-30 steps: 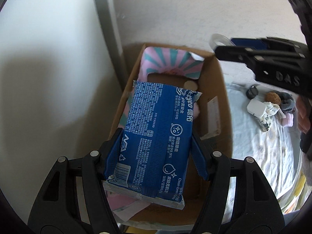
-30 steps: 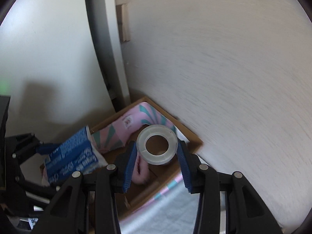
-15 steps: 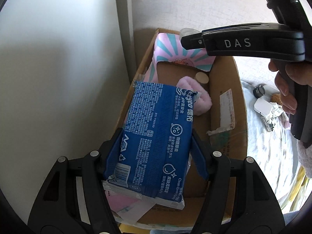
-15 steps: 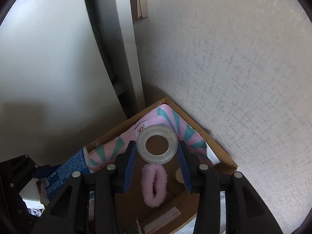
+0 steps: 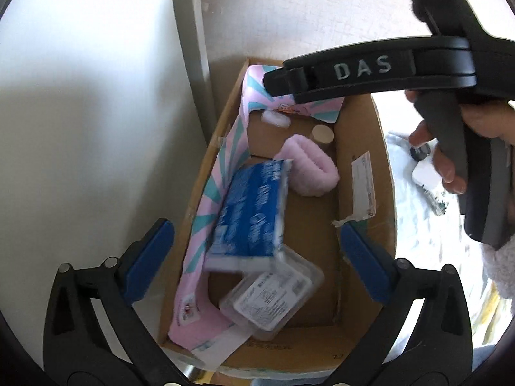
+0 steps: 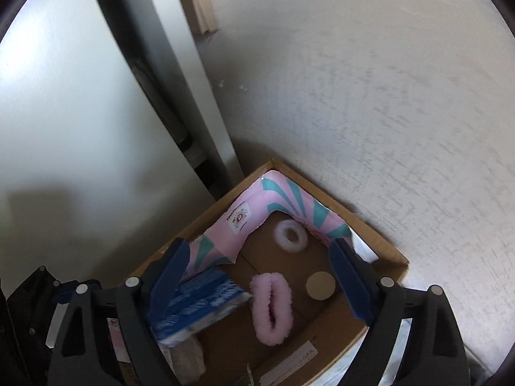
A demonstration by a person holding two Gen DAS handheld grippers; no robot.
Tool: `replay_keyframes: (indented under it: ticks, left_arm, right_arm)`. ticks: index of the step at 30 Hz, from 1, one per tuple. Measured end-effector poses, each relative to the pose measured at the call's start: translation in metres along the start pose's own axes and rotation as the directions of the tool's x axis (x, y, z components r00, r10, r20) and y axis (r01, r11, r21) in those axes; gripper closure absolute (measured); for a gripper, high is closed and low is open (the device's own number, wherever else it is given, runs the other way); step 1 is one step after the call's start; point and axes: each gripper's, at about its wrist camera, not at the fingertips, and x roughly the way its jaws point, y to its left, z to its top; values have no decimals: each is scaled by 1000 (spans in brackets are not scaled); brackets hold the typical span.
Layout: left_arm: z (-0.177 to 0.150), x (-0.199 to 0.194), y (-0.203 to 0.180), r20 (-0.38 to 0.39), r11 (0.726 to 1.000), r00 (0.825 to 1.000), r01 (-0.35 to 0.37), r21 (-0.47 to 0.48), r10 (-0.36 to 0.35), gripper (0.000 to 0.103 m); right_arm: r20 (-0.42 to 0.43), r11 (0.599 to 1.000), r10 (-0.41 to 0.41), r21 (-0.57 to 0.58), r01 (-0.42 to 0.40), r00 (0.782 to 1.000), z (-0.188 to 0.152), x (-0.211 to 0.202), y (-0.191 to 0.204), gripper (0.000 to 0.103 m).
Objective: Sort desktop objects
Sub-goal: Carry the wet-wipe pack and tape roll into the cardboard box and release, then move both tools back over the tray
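Now both hands are at the drop-off step of the sorting: each gripper is letting its item go into the cardboard box (image 5: 383, 173) that sits against the wall. The left gripper (image 5: 257, 257) has its jaws opening wide with nothing pressed between the blue pads; the blue wet-wipes pack (image 5: 251, 215), blurred as if falling, lies below them in the box, its near end over a clear plastic case (image 5: 273, 299) and its far end just beside the pink fluffy scrunchie (image 5: 309, 170). The right gripper (image 6: 257, 276) is likewise opening, empty, and the clear tape roll (image 6: 290, 235) sits on the box floor near the far corner, close to the pink-and-teal striped bag (image 6: 254, 215) that lines two walls. A small round beige disc (image 6: 320, 285) rests apart from it.

A second ago the picture was different: the wipes pack was clamped flat between the left pads above the box, and the tape roll was pinched upright between the right pads. The right gripper has also come further over the box, so its black arm now crosses the top of the left view.

Next, I judge, both grippers should lift clear of the box rim and turn toward the cloth-covered surface (image 5: 415, 225) at the right, where a few small items remain, partly hidden behind the person's hand (image 5: 450, 148).
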Motion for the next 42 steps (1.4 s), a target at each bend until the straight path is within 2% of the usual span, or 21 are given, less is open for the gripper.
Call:
replay_keyframes:
  ticks: [5, 12, 16, 19, 24, 29, 37, 42]
  left_arm:
    - [-1, -2, -3, 4, 1000, 1000, -1, 7, 1, 0]
    - [-4, -9, -10, 12, 1000, 1000, 8, 24, -8, 0]
    - [-6, -15, -15, 21, 999, 1000, 5, 42, -6, 0]
    - [-8, -22, -17, 31, 999, 999, 7, 51, -9, 0]
    - [-9, -31, -24, 48, 998, 999, 8, 65, -11, 0]
    - [-8, -41, -34, 80, 997, 996, 37, 69, -43, 0]
    - [-11, -48, -58, 97, 991, 992, 74, 110, -85, 0]
    - [-4, -56, -83, 123, 984, 987, 80, 161, -100, 0]
  right_arm:
    - [27, 999, 2, 42, -3, 1000, -8, -14, -7, 16]
    - [48, 999, -7, 49, 5, 999, 3, -31, -1, 16]
    - [29, 997, -8, 71, 6, 1000, -1, -34, 0, 16]
    - [65, 998, -6, 65, 2, 998, -8, -48, 2, 16]
    - [81, 996, -40, 77, 34, 996, -14, -67, 4, 16]
    - [82, 995, -63, 79, 57, 995, -21, -82, 0, 16]
    - [132, 986, -86, 150, 66, 988, -40, -120, -20, 16]
    - [179, 975, -127, 202, 89, 976, -65, -159, -52, 16]
